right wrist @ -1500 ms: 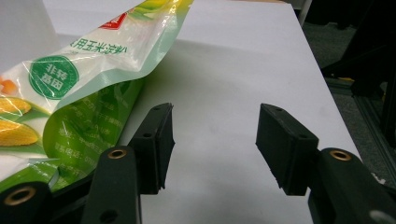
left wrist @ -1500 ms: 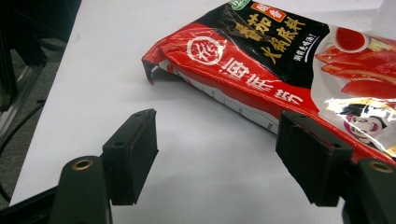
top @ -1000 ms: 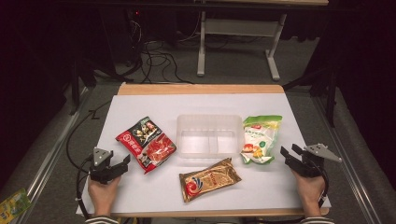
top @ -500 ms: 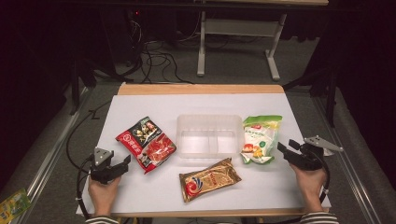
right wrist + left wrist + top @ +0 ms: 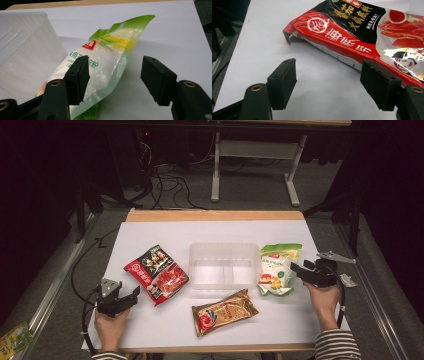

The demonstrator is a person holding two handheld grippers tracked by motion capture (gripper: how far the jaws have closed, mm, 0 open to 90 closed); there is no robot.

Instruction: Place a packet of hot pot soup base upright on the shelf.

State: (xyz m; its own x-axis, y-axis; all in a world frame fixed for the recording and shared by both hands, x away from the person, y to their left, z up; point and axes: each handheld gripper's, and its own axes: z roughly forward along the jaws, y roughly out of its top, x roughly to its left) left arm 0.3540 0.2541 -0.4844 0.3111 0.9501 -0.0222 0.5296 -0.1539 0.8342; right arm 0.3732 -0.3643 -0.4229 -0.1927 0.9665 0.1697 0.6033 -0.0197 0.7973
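Left tongs [image 5: 131,296]: low at the near left of the white counter [image 5: 150,232], held in the person's left hand [image 5: 110,327]; the two black jaws stand wide apart with bare counter between them and nothing held.

Red packet: a glossy red-and-black foil pouch [image 5: 157,273] printed with tomato slices and white characters lies flat just beyond the left tongs; in the left gripper view its crumpled corner [image 5: 289,35] points toward the jaws and its long edge runs just behind the jaw on that view's right, whether touching I cannot tell.

Clear tray: a shallow transparent plastic box [image 5: 225,251] with a divider sits mid-counter, between the red pouch and the green one.

Gold packet: a bronze foil sachet [image 5: 225,311] with a red swirl lies nearer the person, in front of the tray.

Green packet: a green-and-clear plastic bag [image 5: 277,268] with a red logo leans just beside the tray's right wall.

Right tongs [image 5: 297,269]: at the bag's right edge, in the right hand [image 5: 324,296]; the jaws have just been opening and now gape wide, the bag's edge [image 5: 117,72] lying loosely between them, unpinched.
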